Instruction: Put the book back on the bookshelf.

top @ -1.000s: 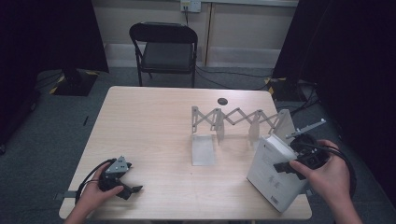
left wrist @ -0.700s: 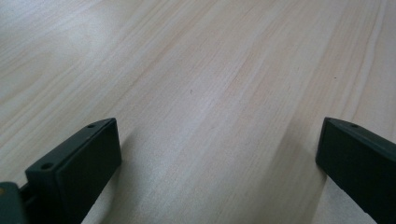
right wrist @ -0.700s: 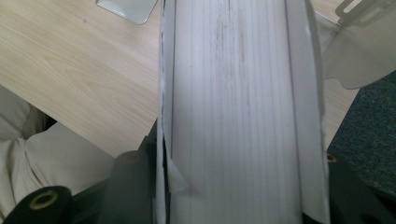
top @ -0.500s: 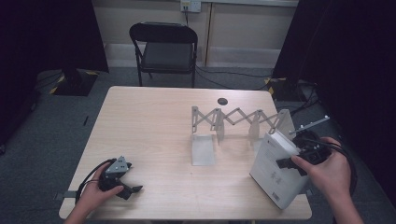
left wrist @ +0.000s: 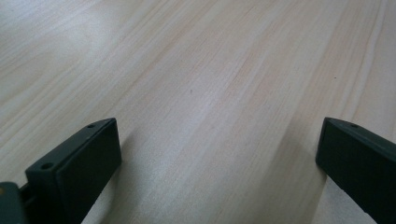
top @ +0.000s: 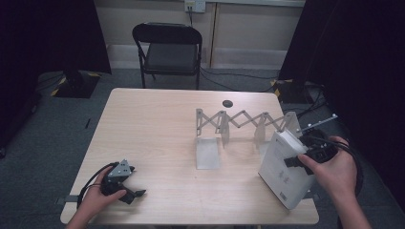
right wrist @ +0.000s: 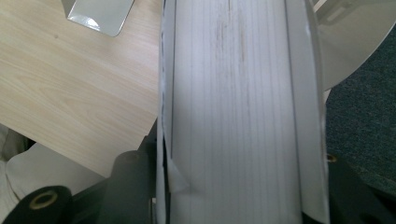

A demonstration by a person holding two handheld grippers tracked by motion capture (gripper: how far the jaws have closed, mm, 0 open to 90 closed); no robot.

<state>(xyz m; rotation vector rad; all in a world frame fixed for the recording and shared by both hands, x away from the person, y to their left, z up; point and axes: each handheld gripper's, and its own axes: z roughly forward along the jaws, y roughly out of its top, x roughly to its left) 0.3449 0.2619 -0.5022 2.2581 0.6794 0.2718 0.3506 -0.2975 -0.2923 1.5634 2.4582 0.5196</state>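
The thick white softcover book (top: 282, 168), its page block finely ribbed, stands tilted at the table's right edge, clamped across its thickness by the right gripper (top: 305, 156), apparently just before the folding metal accordion rack (top: 241, 125). The left gripper (top: 125, 187) rests wide open on the pale woodgrain table (top: 153, 129).

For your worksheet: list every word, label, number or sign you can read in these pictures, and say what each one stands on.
No text can be read.
White book held in the right tool: dark marks on its cover, too small and blurred to read.
Page edges in the right gripper view: brownish stains, no writing.
Table and metal accordion book rack: no lettering seen.
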